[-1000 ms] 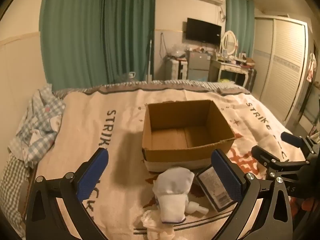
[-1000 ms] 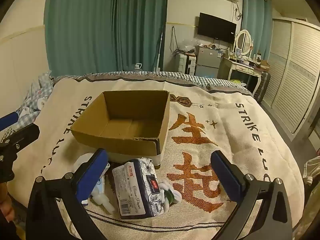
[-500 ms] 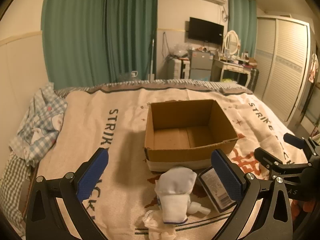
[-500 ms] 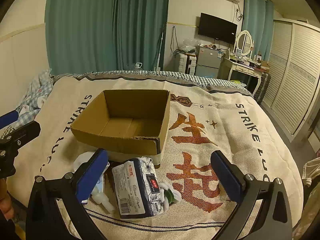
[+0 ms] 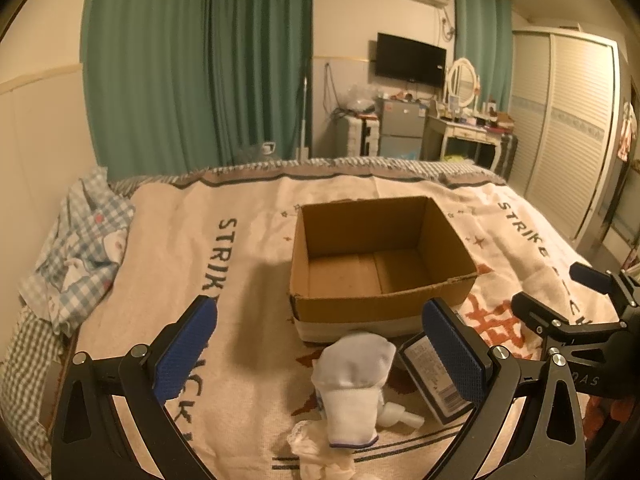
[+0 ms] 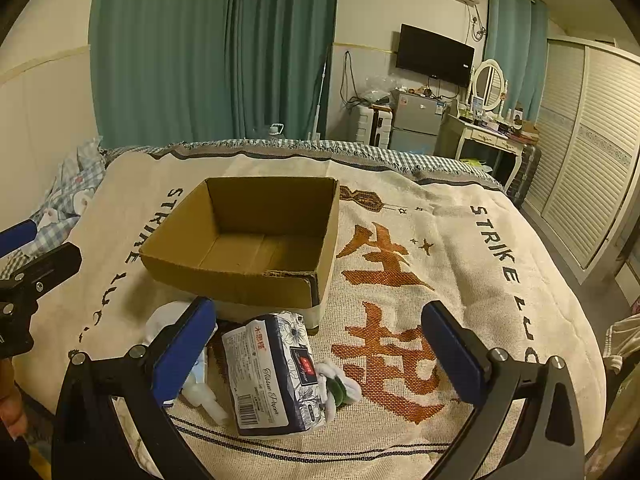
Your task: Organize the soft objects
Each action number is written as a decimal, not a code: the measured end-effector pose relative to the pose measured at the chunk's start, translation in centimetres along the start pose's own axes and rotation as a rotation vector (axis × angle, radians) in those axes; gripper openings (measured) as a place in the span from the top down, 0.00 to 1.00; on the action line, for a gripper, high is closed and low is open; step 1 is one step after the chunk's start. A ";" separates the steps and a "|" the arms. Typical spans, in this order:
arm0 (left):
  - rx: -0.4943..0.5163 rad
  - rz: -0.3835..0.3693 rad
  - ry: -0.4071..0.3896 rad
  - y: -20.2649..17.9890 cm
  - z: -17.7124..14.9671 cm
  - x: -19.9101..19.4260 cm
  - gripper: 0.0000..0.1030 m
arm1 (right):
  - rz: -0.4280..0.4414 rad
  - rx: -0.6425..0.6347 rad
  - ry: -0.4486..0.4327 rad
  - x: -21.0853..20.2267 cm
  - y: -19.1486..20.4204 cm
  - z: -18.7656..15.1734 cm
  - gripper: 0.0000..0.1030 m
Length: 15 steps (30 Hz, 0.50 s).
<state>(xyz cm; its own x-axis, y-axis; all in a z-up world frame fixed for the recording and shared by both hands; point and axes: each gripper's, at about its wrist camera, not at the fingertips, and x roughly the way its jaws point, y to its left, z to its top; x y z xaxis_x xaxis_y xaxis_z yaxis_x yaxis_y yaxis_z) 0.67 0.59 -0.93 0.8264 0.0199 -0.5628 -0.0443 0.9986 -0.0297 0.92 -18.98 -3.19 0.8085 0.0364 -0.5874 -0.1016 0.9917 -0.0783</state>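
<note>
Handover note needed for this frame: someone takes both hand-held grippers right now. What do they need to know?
Left hand-held gripper: open, empty.
Right hand-held gripper: open, empty.
Cardboard box on the blanket: nothing inside.
In front of the box: white sock, tissue pack, small white bottle, crumpled white cloth, white and green piece.
Done: nothing packed.
Left: move the soft things into the box.

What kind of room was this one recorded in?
A bedroom in a home, most likely. The work happens on a bed covered by a woven blanket, with a louvred wardrobe along one side and a dressing table with an oval mirror by the far wall.
</note>
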 end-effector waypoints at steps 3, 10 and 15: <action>-0.001 -0.001 0.001 0.0 -0.1 0.0 0.00 | 0.000 -0.001 0.000 0.0 0.0 0.0 0.00; -0.001 -0.002 0.002 -0.1 -0.1 0.0 0.00 | 0.003 -0.004 0.011 0.2 0.0 -0.2 0.00; -0.001 -0.004 0.003 0.0 -0.2 0.1 0.00 | 0.006 -0.002 0.017 0.2 0.0 -0.1 0.00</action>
<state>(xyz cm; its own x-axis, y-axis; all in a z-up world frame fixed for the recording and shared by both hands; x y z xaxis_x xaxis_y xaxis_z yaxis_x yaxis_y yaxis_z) 0.62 0.61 -1.14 0.8250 0.0162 -0.5649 -0.0419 0.9986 -0.0326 1.06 -18.94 -3.40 0.7980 0.0405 -0.6012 -0.1075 0.9913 -0.0758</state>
